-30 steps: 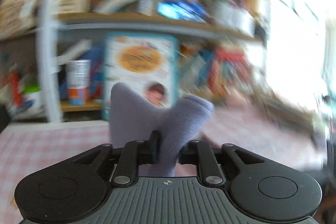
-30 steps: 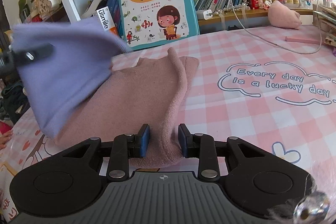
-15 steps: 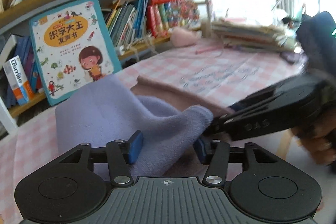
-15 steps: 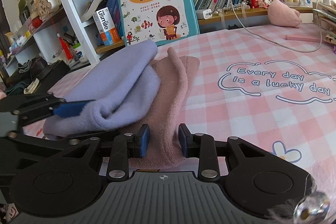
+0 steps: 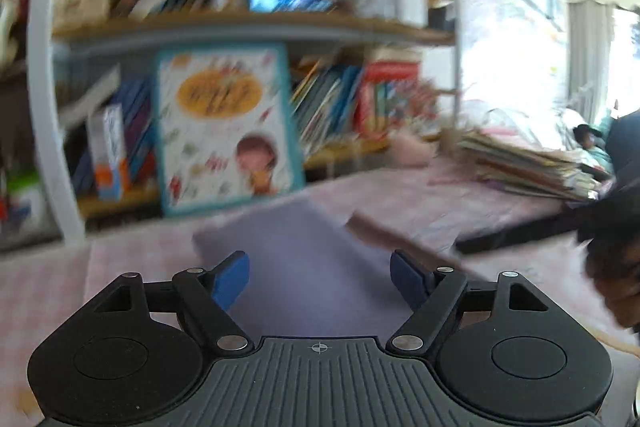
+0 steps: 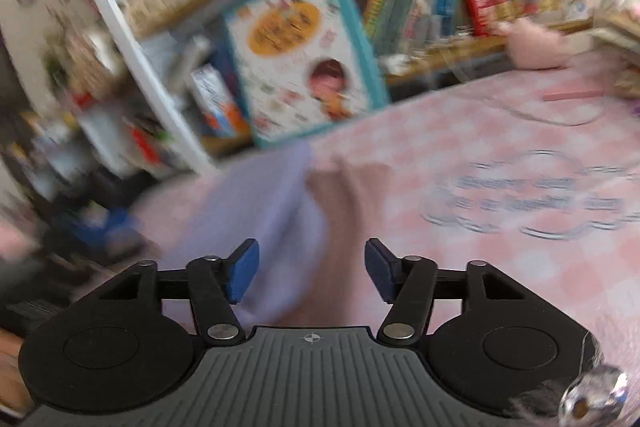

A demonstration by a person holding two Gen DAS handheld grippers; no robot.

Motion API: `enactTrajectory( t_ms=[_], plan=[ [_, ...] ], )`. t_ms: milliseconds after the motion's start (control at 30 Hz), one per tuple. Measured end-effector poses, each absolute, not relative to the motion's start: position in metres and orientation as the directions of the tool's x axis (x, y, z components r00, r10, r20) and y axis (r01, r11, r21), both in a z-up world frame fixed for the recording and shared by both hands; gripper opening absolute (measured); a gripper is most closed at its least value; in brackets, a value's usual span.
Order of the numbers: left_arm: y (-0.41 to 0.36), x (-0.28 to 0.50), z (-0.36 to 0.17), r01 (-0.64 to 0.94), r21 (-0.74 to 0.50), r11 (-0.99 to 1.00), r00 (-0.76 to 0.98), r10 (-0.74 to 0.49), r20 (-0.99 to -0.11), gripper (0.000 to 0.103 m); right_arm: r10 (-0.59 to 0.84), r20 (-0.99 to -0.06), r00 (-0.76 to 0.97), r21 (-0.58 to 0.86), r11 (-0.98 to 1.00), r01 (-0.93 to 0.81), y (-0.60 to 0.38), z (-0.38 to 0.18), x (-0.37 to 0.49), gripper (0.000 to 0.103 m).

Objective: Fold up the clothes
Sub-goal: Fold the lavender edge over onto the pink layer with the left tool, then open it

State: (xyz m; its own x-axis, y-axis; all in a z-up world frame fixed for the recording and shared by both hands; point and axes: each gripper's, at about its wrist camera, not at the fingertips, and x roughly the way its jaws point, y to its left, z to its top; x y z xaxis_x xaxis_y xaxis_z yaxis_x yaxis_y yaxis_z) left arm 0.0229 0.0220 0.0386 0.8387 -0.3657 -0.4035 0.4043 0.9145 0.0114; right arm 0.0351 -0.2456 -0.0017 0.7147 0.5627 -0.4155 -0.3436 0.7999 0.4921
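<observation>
A folded lavender garment (image 5: 304, 267) lies on a dusty-pink garment (image 5: 384, 233) on the pink checked tablecloth (image 5: 460, 211). In the right wrist view the lavender piece (image 6: 272, 223) covers the left part of the pink one (image 6: 352, 211). My left gripper (image 5: 320, 279) is open above the lavender cloth and holds nothing. My right gripper (image 6: 310, 273) is open over both garments' near edge and holds nothing. Both views are motion-blurred.
A bookshelf with a white post (image 6: 148, 79) and a teal children's book (image 6: 300, 55) stands behind the table. A stack of books and papers (image 5: 520, 163) lies at the right. A pink plush (image 6: 536, 47) and a cable (image 6: 552, 117) lie at the back.
Both grippers have opened and let go of the garments. The lavender piece now lies flat on the pink one. Both grippers have pulled back and are moving.
</observation>
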Motion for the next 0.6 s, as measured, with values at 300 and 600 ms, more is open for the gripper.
enactTrajectory(
  t_ms=[300, 600],
  plan=[
    [0.015, 0.038, 0.017, 0.408, 0.039, 0.912, 0.812, -0.342, -0.473, 0.079, 0.652, -0.486, 0.583, 0.621, 0.726, -0.295, -0.221, -0.028, 0.099, 0.059],
    [0.013, 0.038, 0.007, 0.4, 0.076, 0.913, 0.819, -0.32, -0.476, 0.079, 0.656, -0.507, 0.558, 0.587, 0.738, -0.334, -0.193, -0.031, 0.115, 0.032]
  ],
)
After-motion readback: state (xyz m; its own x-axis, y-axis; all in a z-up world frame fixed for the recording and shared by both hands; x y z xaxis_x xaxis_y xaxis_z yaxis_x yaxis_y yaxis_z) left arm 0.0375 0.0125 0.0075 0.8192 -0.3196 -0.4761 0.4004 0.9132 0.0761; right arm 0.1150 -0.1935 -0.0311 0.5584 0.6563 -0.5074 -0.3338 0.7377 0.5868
